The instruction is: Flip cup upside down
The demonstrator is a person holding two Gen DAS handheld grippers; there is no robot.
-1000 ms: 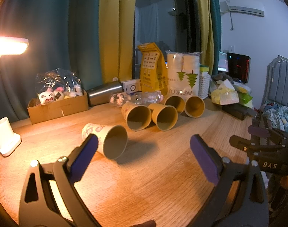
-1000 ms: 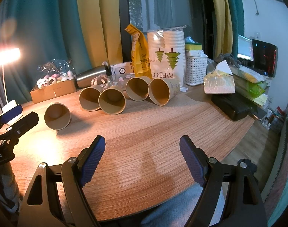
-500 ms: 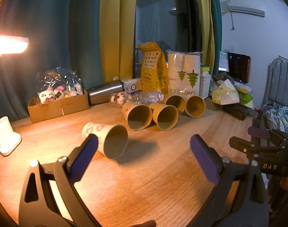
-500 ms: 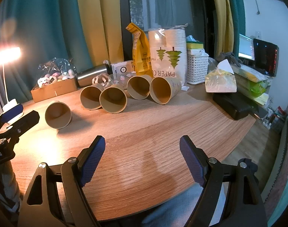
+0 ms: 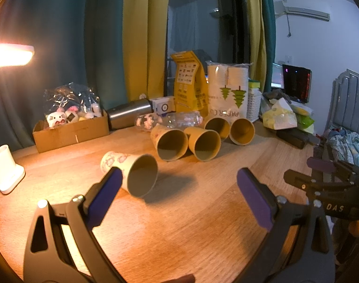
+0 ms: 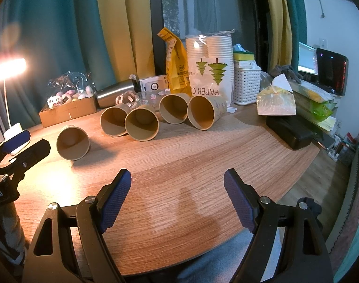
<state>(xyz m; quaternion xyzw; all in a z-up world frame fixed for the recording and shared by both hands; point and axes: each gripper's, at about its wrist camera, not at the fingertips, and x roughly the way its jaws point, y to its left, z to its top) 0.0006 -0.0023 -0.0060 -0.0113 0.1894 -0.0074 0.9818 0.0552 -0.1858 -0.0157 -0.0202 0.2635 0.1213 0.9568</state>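
Several paper cups lie on their sides on the wooden table (image 5: 191, 224), mouths toward me. The nearest one, a patterned cup (image 5: 130, 173), lies just beyond my left gripper's left finger; it also shows at the left of the right wrist view (image 6: 72, 143). Behind it lies a row of other cups (image 5: 203, 142) (image 6: 141, 127). My left gripper (image 5: 177, 191) is open and empty, above the table. My right gripper (image 6: 177, 193) is open and empty near the table's front edge, well short of the cups.
A lit desk lamp (image 5: 5, 165) stands at the far left. A cardboard box of toys (image 5: 71, 129), a steel flask (image 5: 130, 115), a yellow bag (image 5: 189, 82), a sleeve of paper cups (image 6: 210, 66), a white basket (image 6: 246, 85) and tissues (image 6: 276, 101) line the back.
Both views have barely shifted; the right gripper has edged slightly forward. The cups have not moved and both grippers stay open.
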